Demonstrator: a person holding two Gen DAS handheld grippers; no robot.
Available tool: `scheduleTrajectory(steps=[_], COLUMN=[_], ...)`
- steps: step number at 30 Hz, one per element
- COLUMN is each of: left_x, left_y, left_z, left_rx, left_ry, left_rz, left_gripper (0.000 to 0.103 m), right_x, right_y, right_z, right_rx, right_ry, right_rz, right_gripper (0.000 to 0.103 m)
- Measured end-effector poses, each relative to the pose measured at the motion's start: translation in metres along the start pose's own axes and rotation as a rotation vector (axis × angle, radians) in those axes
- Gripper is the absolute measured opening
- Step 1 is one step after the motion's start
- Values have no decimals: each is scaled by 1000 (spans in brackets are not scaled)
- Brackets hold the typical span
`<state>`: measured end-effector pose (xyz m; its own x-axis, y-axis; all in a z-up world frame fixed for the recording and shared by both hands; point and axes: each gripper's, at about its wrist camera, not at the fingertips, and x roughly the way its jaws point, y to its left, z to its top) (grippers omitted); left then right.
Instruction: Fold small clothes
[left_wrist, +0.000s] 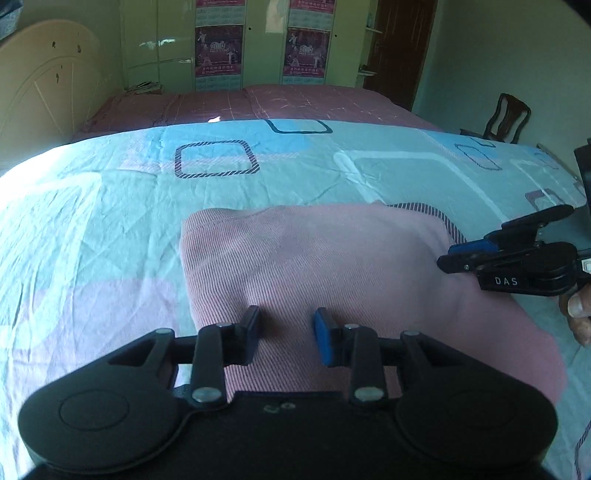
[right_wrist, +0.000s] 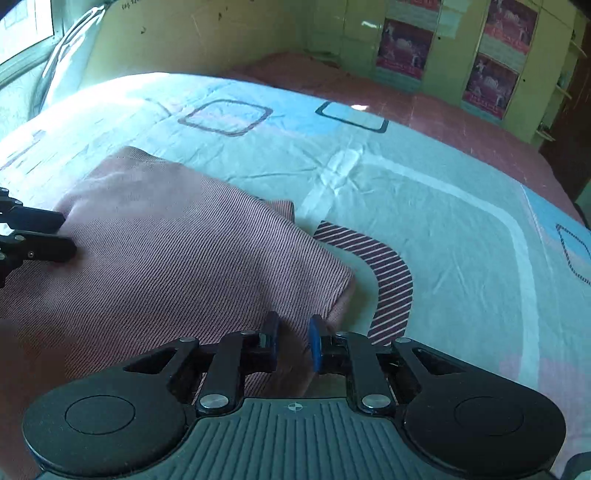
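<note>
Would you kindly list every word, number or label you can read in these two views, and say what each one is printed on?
"DAS": white letters on the black body of the right gripper, seen from the left wrist view.
"2010", roughly: large figures on the magenta posters on the wardrobe doors; blurred, so uncertain.
All other poster print, in both views: too small and blurred to read.
Pink garment, bedsheet, left gripper: no text visible.

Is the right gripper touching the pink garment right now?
Touching. In the left wrist view the right gripper has its fingertips resting against the pink garment's edge, with no gap.
</note>
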<state>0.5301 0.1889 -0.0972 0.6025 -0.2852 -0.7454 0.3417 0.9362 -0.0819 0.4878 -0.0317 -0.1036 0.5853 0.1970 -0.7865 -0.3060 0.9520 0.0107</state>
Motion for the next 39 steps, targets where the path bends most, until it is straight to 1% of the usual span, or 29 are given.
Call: scheduleTrajectory(steps=[2, 3, 4, 5, 6, 8, 10, 11, 12, 14, 16, 17, 19, 21, 23, 27, 32, 34, 35, 37, 38, 39], left_x=[-12, -21, -31, -42, -49, -62, -69, -75, -80, -88, -95, -96, -94, -92, -95, -102, -104, -114, -123, -135, -141, -146], left_y=[1, 1, 2, 0, -1, -5, -13, -18, -21, -29, -38, -43, -49, -54, -56, -64, -77, -82, -85, -92, -97, -101], left_z=[-4, -6, -9, -15, -22, -37, -54, -62, -68, -80, -90, -96, -107, -117, -121, -120, -129, -130, -132, -137, -141, -145], left_rx=[8, 5, 7, 5, -2, -23, -37, -40, -49, -65, -38, -18, -8, 3, -9, -16, -6, -22, -31, -46, -56, -63], left_ry=[-7, -20, -45, -55, -63, -76, -84, -97, -111, -130, -135, -125, -92, -70, -72, -80, -62, -81, -102, -121, -126, -135], left_rz=[-2, -17, -39, -46, -43, -58, -45, -34, -27, 2, 52, 73, 84, 102, 118, 150, 188, 201, 206, 222, 229, 233], left_gripper=[30, 25, 23, 22, 20, 19, 19, 19, 19, 20, 20, 20, 20, 20, 20, 20, 19, 23, 30, 37, 47, 58], right_x=[-9, -16, -29, -44, -53, -70, -78, -77, -76, -78, -81, -81, -80, -80, -82, -89, -102, -122, -136, -157, -166, -173], right_y=[-4, -2, 0, 3, 7, 25, 38, 44, 46, 45, 37, 31, 23, 22, 21, 20, 19, 17, 15, 14, 15, 16], right_z=[-3, -3, -5, -7, -12, -26, -43, -55, -62, -81, -89, -92, -94, -95, -96, -101, -118, -122, -126, -136, -143, -150], right_rx=[-21, -22, -26, -28, -30, -82, -114, -129, -146, -188, -177, -167, -122, -112, -97, -56, -51, -11, 8, 30, 32, 30], right_ry=[1, -7, -29, -52, -61, -61, -37, -6, 7, 8, 2, 8, 10, 5, 1, -6, -1, -53, -89, -115, -114, -118], right_rz=[-11, -15, -2, 29, 59, 123, 159, 160, 142, 68, 12, 7, 39, 47, 46, 55, 67, 67, 76, 94, 97, 100], right_gripper=[16, 16, 16, 16, 16, 16, 16, 16, 16, 16, 16, 16, 16, 16, 16, 16, 16, 16, 16, 16, 16, 16])
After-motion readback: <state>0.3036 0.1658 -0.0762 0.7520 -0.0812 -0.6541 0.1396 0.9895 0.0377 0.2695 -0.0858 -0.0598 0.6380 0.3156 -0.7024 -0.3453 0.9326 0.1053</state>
